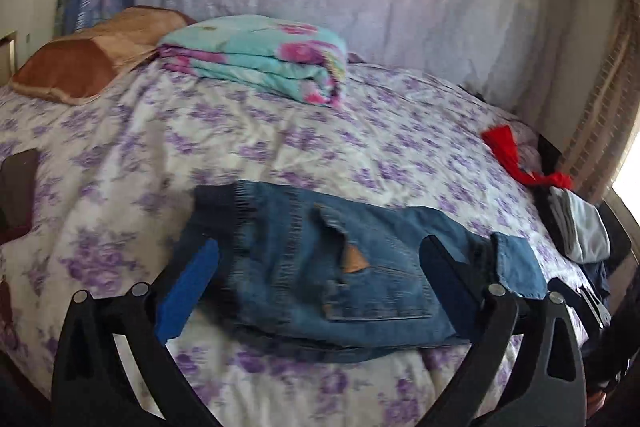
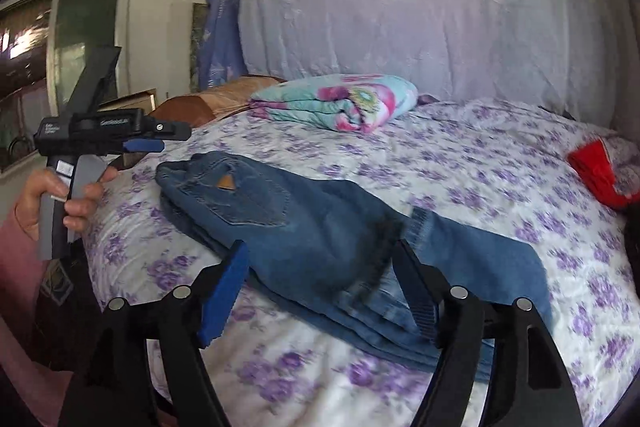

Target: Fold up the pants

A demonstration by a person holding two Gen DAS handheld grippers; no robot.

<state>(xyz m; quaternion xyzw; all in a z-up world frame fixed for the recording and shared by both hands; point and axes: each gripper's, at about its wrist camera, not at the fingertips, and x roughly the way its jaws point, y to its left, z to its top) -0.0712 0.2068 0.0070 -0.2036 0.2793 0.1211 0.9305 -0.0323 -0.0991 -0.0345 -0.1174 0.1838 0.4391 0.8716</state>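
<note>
The blue denim pants lie folded on the purple-flowered bed sheet; left gripper and right gripper hover, jaws spread, holding nothing; a snagged hem could undo the fold.

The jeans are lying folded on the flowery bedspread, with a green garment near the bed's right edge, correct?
Not quite: that garment is red, not green, as the right wrist view shows. The jeans do lie folded on the flowery bedspread.

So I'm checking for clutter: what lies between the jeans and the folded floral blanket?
Only bare purple-flowered bedsheet separates the jeans from the floral blanket; both wrist views show it.
</note>
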